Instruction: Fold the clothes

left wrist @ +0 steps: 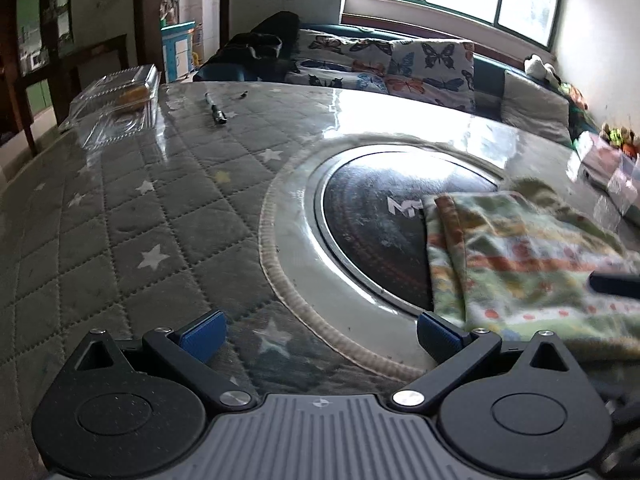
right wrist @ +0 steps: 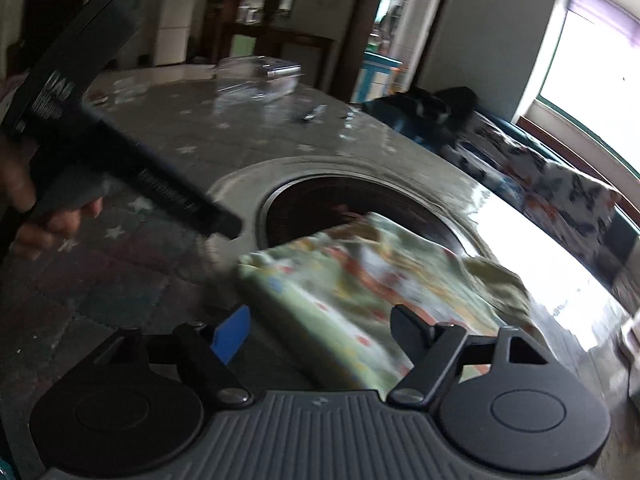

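Far ahead and to the left of the left hand-held gripper [left wrist: 320,338], a clear plastic clamshell box [left wrist: 120,100] is sitting at the far edge of the table [left wrist: 120,220], holding something orange-yellow that is too blurred to name. To the right of the box, a dark pen [left wrist: 215,109] is lying on the glossy quilted table cover with its star print. Straight ahead of this gripper, a round black hotplate [left wrist: 372,232] is sitting in a wide metal ring set into the table. To the front right, the folded cloth [left wrist: 520,264], pale green with coloured stripes, is lying flat on the table, overlapping the right edge of the hotplate and reaching close to the gripper's right finger. Beyond the table, a sofa with butterfly cushions [left wrist: 424,64] is standing under the window.

The left hand-held gripper is hovering low over the table with its blue-padded fingers spread wide, gripping nothing.

In the right wrist view, the left hand [right wrist: 24,200] is showing at upper left, wrapped around its tool's dark handle, which is slanting down toward the hotplate [right wrist: 320,204]. The cloth [right wrist: 360,292] is lying directly ahead of the right hand-held gripper [right wrist: 320,338], passing between and under its spread fingers, which are not pinching it.
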`<action>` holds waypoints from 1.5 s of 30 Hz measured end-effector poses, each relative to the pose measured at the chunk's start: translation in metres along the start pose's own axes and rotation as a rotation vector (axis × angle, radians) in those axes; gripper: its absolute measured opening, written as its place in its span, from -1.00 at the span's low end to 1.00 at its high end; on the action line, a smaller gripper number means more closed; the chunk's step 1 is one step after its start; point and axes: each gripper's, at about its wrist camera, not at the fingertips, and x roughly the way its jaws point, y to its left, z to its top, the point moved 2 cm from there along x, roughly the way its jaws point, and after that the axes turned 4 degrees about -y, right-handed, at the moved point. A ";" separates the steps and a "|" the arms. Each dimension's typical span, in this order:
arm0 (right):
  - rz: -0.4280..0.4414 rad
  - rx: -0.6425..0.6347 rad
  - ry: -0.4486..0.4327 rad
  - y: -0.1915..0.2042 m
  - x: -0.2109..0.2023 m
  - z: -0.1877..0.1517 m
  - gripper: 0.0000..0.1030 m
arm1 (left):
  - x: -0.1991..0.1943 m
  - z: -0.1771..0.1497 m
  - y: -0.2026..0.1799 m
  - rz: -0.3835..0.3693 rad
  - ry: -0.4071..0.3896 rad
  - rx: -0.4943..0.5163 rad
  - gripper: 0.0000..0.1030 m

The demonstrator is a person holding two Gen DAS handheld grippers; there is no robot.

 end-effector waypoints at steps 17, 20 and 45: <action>0.076 0.090 -0.024 0.000 0.003 0.008 -0.66 | 0.004 0.020 -0.011 -0.246 0.069 -0.195 1.00; 0.088 0.159 -0.051 -0.012 -0.006 0.010 -0.71 | 0.009 0.023 -0.020 -0.285 0.084 -0.220 1.00; 0.100 0.241 -0.073 -0.030 -0.019 0.003 -0.12 | 0.041 0.041 -0.036 -0.422 0.166 -0.396 0.50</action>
